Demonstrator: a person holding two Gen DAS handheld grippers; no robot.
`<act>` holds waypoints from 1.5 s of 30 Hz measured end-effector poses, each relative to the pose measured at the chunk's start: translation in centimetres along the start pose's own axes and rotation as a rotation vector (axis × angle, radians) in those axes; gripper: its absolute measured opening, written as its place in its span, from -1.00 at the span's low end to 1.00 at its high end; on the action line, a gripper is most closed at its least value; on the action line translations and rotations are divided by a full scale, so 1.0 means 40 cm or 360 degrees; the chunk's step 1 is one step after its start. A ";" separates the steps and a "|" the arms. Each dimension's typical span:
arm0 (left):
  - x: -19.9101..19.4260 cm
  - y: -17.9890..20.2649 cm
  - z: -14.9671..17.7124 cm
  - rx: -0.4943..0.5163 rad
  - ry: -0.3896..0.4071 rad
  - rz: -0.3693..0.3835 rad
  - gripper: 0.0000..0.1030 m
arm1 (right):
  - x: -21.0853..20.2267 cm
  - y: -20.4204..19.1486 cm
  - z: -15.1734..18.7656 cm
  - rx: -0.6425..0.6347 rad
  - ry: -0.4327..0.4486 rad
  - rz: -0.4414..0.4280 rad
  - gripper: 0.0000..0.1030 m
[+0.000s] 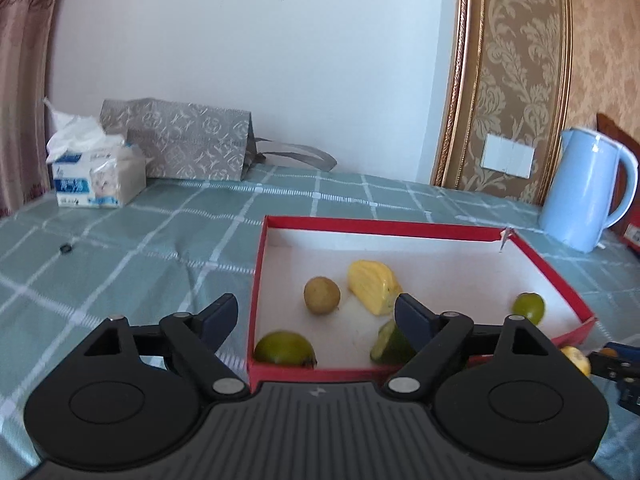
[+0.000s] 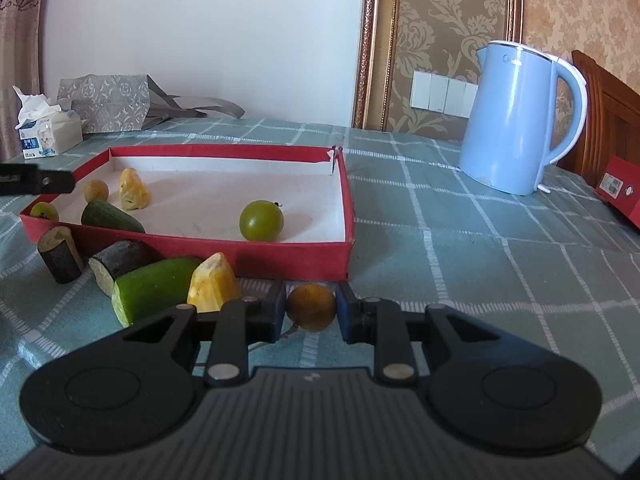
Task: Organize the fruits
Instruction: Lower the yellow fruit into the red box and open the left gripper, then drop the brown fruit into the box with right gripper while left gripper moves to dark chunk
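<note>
The blue kettle (image 2: 516, 120) carries small pale lettering near its top rim, too faint to read for certain. The tissue pack (image 2: 44, 136) at the far left has a blue and white wrapper with a kitten picture; its print is too small to read. A grey patterned paper bag (image 2: 108, 100) lies on its side behind it. At the far right a red carton (image 2: 618, 188) shows a white label with a barcode, unreadable.

The red tray (image 2: 188, 246), white inside, sits on the checked teal cloth of the worktop (image 2: 460, 248). In it lie a green round fruit (image 2: 261, 220), a yellow wedge (image 2: 133, 190), a cut green piece (image 2: 110, 218), a small tan fruit (image 2: 96, 190) and a green fruit (image 2: 44, 211) in the near left corner.

Outside, just before the tray's near wall, stand a dark stub (image 2: 60, 254), a dark cut piece (image 2: 120, 260), a bright green chunk (image 2: 152, 288) and a yellow chunk (image 2: 214, 282), close together.

The right gripper (image 2: 311, 308) has its fingers (image 2: 348, 312) closed narrow on a brownish round fruit (image 2: 311, 307), low over the cloth in front of the tray.

The left gripper (image 1: 316, 316) hangs over the tray's near edge, fingers (image 1: 218, 316) spread wide with nothing gripped.
</note>
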State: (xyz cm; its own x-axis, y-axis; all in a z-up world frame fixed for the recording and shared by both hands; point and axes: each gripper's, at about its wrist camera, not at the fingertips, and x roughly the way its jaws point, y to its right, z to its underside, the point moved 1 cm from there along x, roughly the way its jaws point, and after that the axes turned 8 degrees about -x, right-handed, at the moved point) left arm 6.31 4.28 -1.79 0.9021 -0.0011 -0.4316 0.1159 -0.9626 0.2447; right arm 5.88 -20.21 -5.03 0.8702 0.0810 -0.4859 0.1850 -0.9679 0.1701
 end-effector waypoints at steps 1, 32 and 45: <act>-0.012 -0.005 0.005 -0.0015 0.0006 0.0013 0.67 | -0.003 0.000 -0.001 0.0001 0.0011 -0.0007 -0.53; -0.029 0.007 0.099 0.0154 -0.0288 0.0119 0.75 | 0.018 -0.049 -0.128 -0.0116 0.0188 -0.0124 -0.53; -0.019 0.022 0.106 0.0215 -0.0314 0.0104 0.76 | 0.146 -0.119 -0.180 -0.0243 0.0056 -0.0204 -0.53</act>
State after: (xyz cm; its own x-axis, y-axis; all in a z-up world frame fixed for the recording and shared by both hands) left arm 3.95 2.30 -4.93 0.8058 -0.1046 -0.5829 -0.0086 -0.9862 0.1651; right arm 13.36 -13.42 -2.51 0.8502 0.2119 -0.4819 0.3599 -0.9021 0.2382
